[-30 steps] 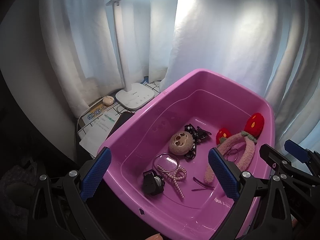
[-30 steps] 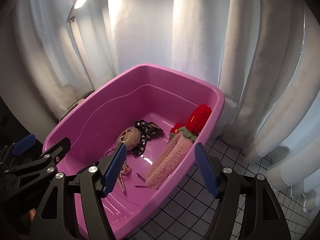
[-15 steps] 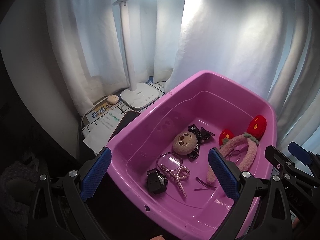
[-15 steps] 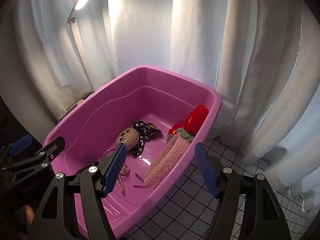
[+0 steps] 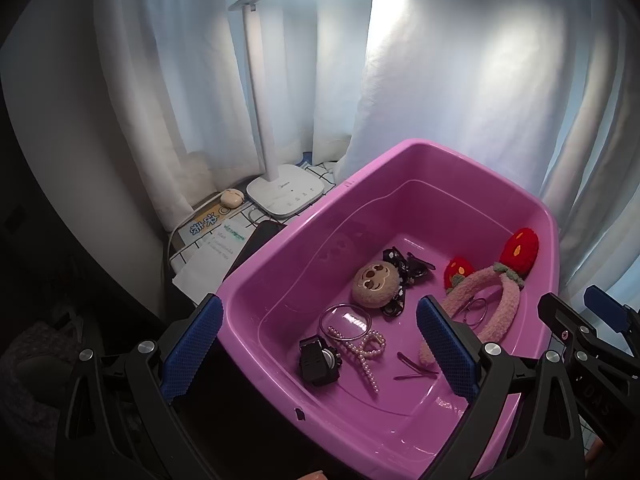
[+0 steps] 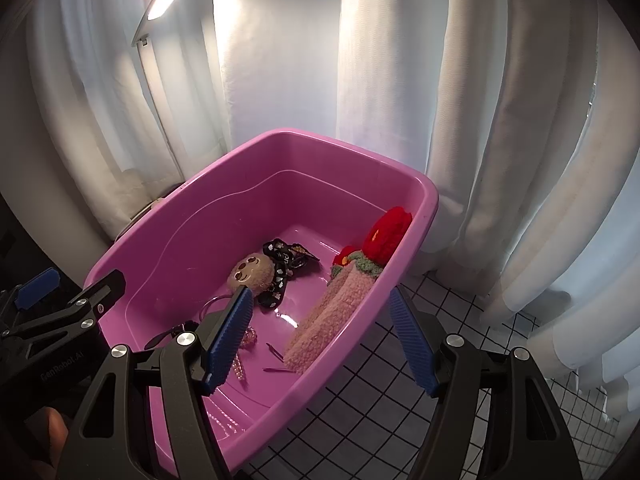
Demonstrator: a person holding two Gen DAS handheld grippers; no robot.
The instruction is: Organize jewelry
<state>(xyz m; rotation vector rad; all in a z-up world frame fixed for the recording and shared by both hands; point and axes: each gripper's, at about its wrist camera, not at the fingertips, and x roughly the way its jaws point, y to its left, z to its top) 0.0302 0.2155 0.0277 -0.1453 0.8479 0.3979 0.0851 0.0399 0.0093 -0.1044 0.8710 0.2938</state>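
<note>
Hidden partly behind the right gripper [image 6: 320, 334], jaws spread wide and empty, a pearl clip [image 5: 362, 350] on the pink tub [image 5: 440, 150] floor near its front wall, beside a fuzzy headband [image 5: 502, 300]; left gripper [image 5: 320, 344] likewise agape, both pulled back since earlier.

Pink plastic bin [image 5: 476, 160], all jewelry lying on its floor. Fuzzy pink headband [image 5: 506, 304] with two red strawberry puffs sits along the right side, arch up toward the far wall. Round tan plush face clip [image 5: 375, 283] mid-floor, touching a black patterned bow [image 5: 404, 268] just behind it. Thin clear bangle [image 5: 346, 322] flat in front of the plush; pearl bow clip [image 5: 366, 350] overlaps its near edge. Black claw clip [image 5: 318, 362] just left of the pearls. Two thin dark hairpins [image 5: 414, 370] near the headband's near end. Small wire rings [image 5: 476, 312] inside the headband arch.
</note>
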